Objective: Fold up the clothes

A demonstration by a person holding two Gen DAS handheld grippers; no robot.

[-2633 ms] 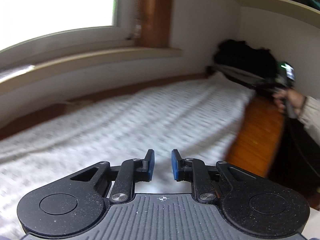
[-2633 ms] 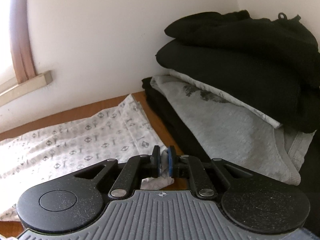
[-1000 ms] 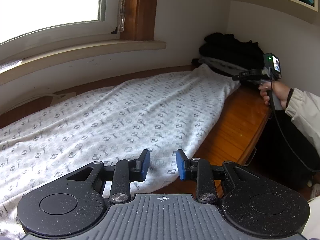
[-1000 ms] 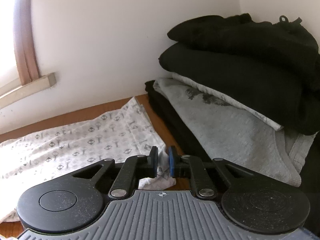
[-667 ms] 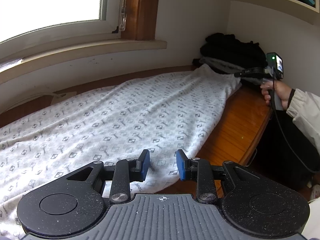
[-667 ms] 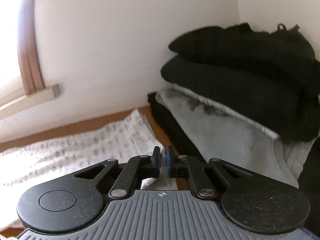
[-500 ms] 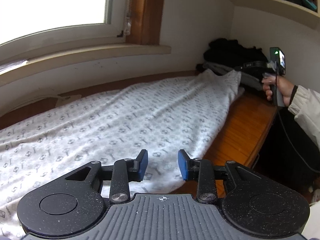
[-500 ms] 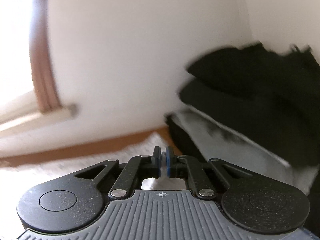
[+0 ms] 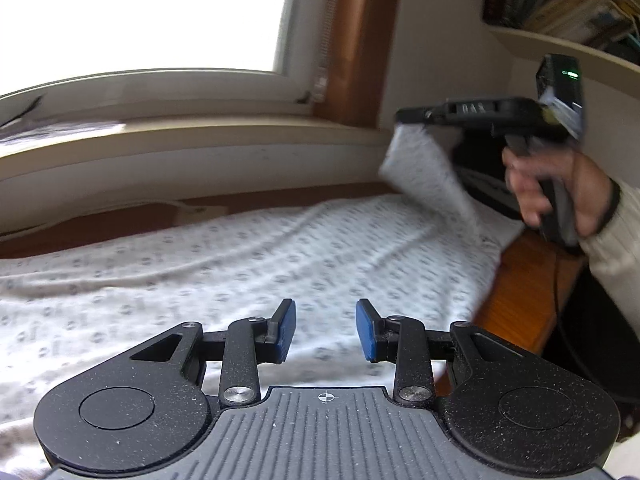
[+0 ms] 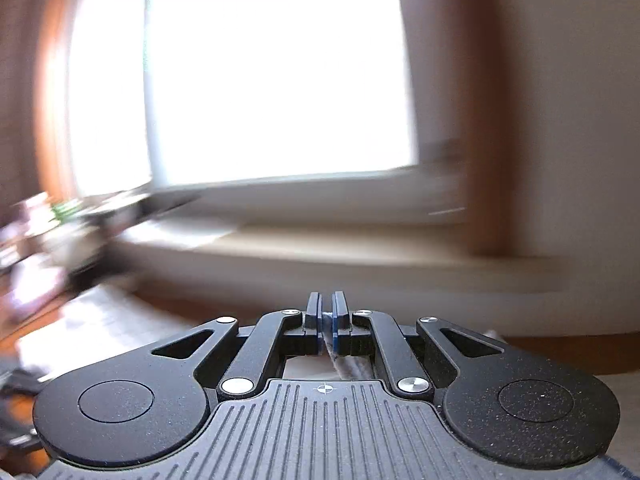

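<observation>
Left wrist view: the left gripper has its blue pads apart with nothing between them, hanging just above the near part of the patterned white garment; that garment lies spread across the wooden table, reaching from the near left toward the far right, where one corner is lifted off the surface; the corner hangs from the tip of the right gripper, which a hand in a cream sleeve holds raised above the table's right end; behind the cloth run a pale window sill and a bright window, and a shelf of books sits high on the right wall.

Right wrist view: the right gripper has its jaws pressed together on a thin fold of the garment, which trails back under the pads; everything beyond is smeared by motion, but the window and sill fill the frame, with white cloth low on the left.
</observation>
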